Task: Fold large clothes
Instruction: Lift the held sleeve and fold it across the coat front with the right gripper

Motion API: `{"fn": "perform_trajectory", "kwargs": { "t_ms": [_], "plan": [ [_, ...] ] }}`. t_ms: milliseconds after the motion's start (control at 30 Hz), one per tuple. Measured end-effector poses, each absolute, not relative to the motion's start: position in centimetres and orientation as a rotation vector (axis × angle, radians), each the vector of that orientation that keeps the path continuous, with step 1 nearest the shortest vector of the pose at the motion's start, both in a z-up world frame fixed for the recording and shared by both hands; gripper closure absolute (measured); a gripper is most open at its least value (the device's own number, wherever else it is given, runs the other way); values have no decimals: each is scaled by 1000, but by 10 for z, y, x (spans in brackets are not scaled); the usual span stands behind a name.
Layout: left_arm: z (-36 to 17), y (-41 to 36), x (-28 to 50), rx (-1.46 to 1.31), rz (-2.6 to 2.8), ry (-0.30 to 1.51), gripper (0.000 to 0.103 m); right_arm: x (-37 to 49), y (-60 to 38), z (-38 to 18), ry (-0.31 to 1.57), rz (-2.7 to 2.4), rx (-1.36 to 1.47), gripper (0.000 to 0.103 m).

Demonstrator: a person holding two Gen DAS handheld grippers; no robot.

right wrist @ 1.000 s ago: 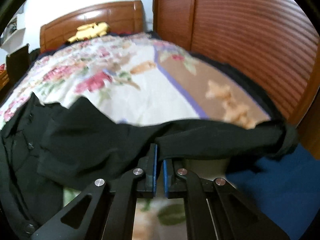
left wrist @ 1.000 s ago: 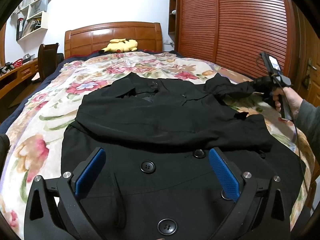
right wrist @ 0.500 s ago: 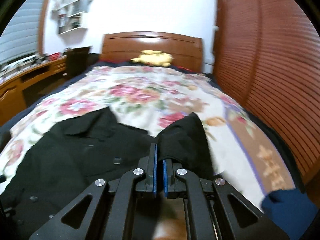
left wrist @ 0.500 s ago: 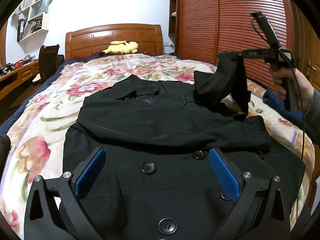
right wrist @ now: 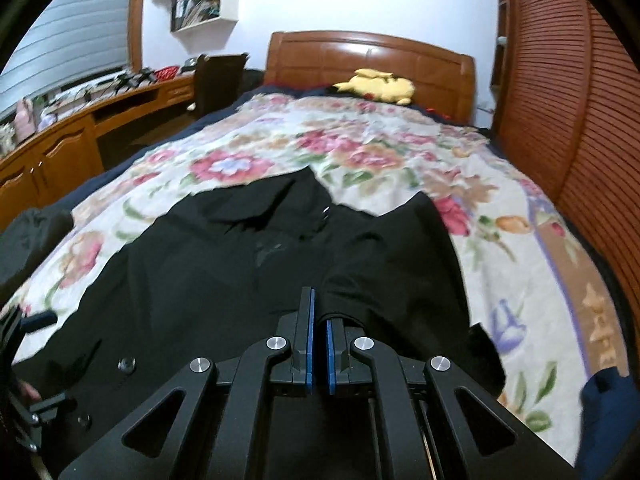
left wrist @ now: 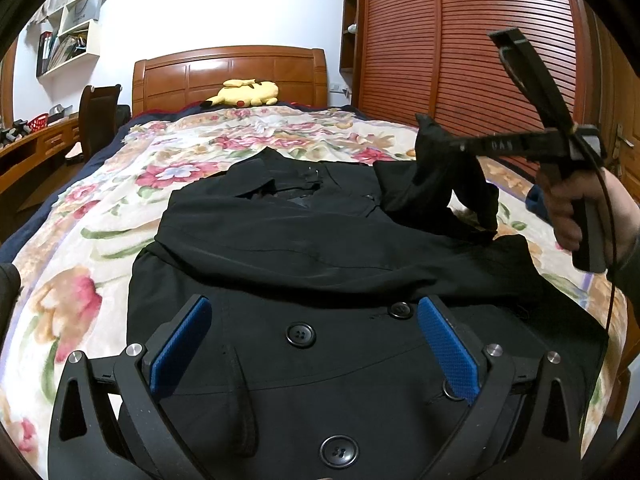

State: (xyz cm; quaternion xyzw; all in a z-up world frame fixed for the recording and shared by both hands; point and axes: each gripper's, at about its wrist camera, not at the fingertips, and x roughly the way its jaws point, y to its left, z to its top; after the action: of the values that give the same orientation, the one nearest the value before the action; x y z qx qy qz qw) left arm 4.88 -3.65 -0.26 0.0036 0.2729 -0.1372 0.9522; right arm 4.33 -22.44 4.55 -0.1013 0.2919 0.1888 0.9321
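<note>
Since the earlier frames the right gripper (left wrist: 452,146) has carried the coat's sleeve (left wrist: 448,184) up off the bedspread and inward over the body of the black coat (left wrist: 304,240); left gripper (left wrist: 312,344) unchanged in place.

Right hand (left wrist: 580,208): wrapped round the grip at the right edge of the left wrist view, tool held raised and pointing toward the coat. Jaws pressed together on the sleeve fabric, which drapes from them in a fold; the right wrist view shows cloth bunched at the blue pads (right wrist: 310,340).

Left gripper: low over the coat's buttoned front, fingers spread wide apart, nothing between them.

Coat: lying flat, front up, on the floral bedspread (left wrist: 100,232), collar toward the headboard (left wrist: 228,74), one sleeve already folded across the chest.

Room: yellow plush toy (left wrist: 244,94) at the head of the bed, slatted wooden wardrobe doors (left wrist: 460,60) on the right, wooden desk (right wrist: 80,140) and wall shelves (left wrist: 68,28) on the left.
</note>
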Motion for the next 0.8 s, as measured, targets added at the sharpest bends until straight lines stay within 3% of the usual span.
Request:
{"fn": "perform_trajectory", "kwargs": {
  "t_ms": [433,533,600,800],
  "plan": [
    [-4,-36,49,9,-277,557,0,22,-229,43,732,459,-251,97],
    [-5,-36,50,10,-275,560,0,15,-232,54,706,476,-250,86],
    [-5,-36,50,8,-275,558,0,12,-235,64,676,460,-264,70],
    [-6,-35,50,4,-274,561,0,22,-261,95,591,376,-238,60]
  ]
}}
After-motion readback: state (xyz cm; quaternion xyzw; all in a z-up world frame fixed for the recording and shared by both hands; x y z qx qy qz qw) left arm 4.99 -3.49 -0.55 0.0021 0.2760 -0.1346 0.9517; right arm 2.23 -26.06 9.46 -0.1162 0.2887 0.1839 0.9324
